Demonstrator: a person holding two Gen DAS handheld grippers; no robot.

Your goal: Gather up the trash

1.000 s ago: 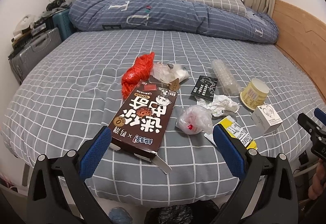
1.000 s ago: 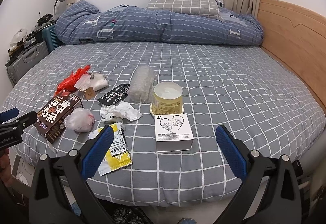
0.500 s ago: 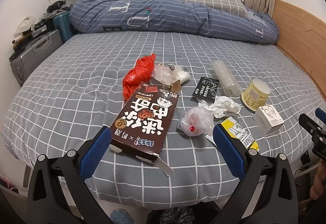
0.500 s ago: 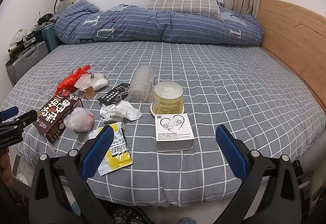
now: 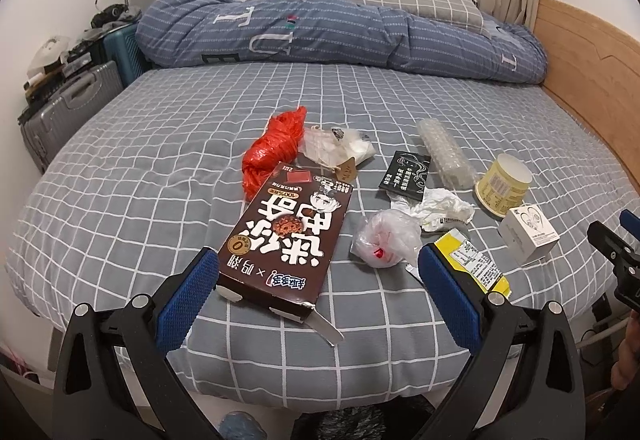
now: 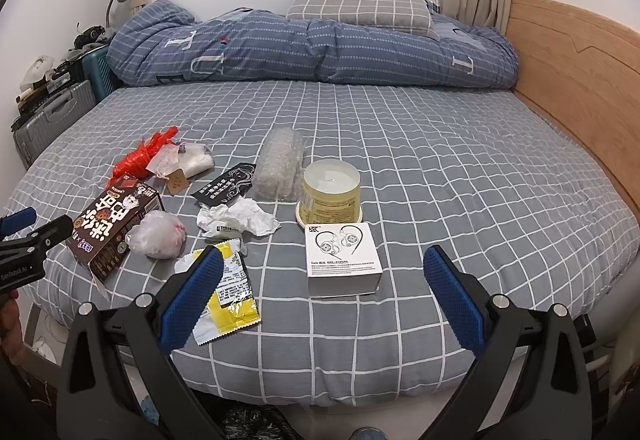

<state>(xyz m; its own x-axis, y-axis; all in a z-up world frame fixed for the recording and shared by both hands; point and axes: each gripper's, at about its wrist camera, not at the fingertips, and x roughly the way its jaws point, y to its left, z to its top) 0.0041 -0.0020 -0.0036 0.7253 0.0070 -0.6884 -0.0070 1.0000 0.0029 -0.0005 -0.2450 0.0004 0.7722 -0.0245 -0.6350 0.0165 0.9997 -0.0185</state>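
While trash lies near the bed's [image 6: 440, 180] front edge, both hand-held grippers, left [image 5: 318, 294] and right [image 6: 322, 298], hover spread wide, empty.

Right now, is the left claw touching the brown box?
Apart. The left wrist view shows the left claw open astride the brown box, with grey sheet visible between each finger and the box's sides.
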